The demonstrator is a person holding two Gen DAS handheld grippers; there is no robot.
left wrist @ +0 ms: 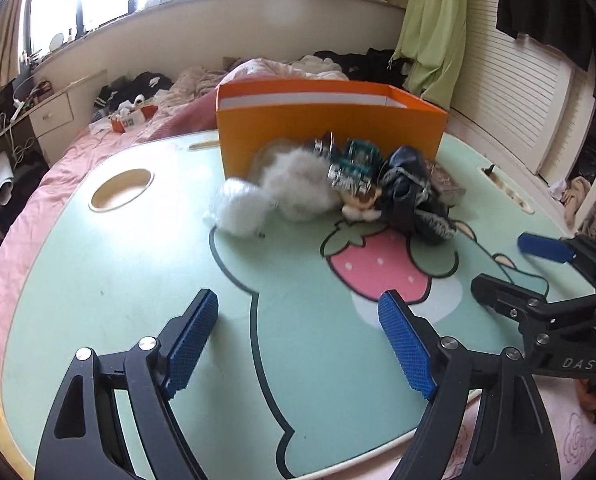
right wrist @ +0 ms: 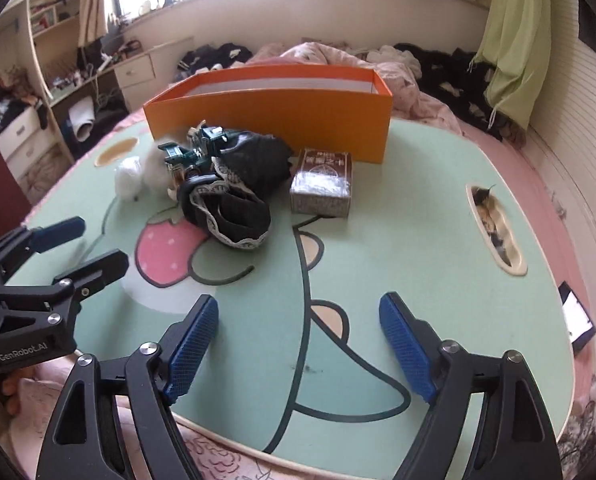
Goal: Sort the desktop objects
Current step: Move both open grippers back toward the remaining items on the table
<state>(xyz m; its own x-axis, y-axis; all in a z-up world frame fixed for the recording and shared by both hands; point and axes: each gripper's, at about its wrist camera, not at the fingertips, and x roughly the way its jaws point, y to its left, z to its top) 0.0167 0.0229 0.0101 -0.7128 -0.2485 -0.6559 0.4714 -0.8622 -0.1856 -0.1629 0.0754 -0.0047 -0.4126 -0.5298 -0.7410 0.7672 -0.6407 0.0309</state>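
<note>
An open orange box (left wrist: 330,128) (right wrist: 274,120) stands at the back of the green lap table (left wrist: 118,280) (right wrist: 398,260). In front of it lies a pile: white fluffy pompoms (left wrist: 274,192) (right wrist: 132,178), a green toy robot (left wrist: 352,168) (right wrist: 196,150), a black lace-trimmed cloth (left wrist: 412,200) (right wrist: 238,188) and a small patterned box (right wrist: 324,182). My left gripper (left wrist: 298,344) is open and empty above the table's near side; it also shows at left in the right wrist view (right wrist: 82,244). My right gripper (right wrist: 298,344) is open and empty; it shows at right in the left wrist view (left wrist: 514,264).
The table rests on a pink bed. It has a round cup hole (left wrist: 122,189) at back left and a slot (right wrist: 494,228) at right. A phone (right wrist: 578,316) lies by the right edge. Drawers (right wrist: 134,72) and clutter stand beyond the bed.
</note>
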